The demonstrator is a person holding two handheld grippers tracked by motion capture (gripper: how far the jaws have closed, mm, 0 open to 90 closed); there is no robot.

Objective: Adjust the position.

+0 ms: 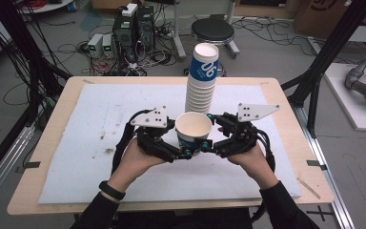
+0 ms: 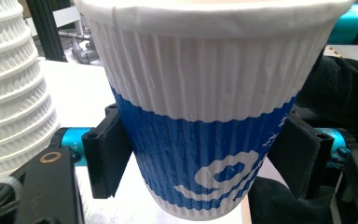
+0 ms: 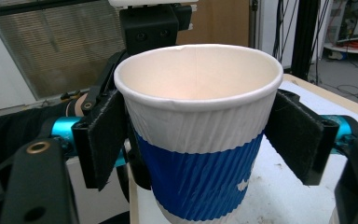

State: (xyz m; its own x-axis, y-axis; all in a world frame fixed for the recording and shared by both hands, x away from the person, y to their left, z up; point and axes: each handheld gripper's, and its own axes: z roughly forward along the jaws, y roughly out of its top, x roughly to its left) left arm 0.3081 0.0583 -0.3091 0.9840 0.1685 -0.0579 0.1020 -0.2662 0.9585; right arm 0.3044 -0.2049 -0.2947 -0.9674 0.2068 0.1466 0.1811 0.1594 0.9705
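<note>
Item: one paper cup [image 1: 193, 132], white and blue, upright over the table's near middle, separated from the cup stack [image 1: 201, 81] behind it. Our left gripper [image 1: 181, 153] has its jaws pressed against the cup's lower sides. Our right gripper [image 1: 210, 145] brackets the cup, jaws partly open, the right-hand jaw clearly apart from it. Setting it down remains. Surface: stained white mat [image 1: 100, 124] on a wooden table [image 1: 52, 138]. Room: cables, computers [image 1: 133, 28], stool [image 1: 213, 31].

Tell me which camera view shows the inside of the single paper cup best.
The right gripper view: it looks into the open mouth of the cup, showing its bare inner wall. The high view shows the mouth smaller and from farther off. The left gripper view shows just the ribbed outer wall and blue band.
</note>
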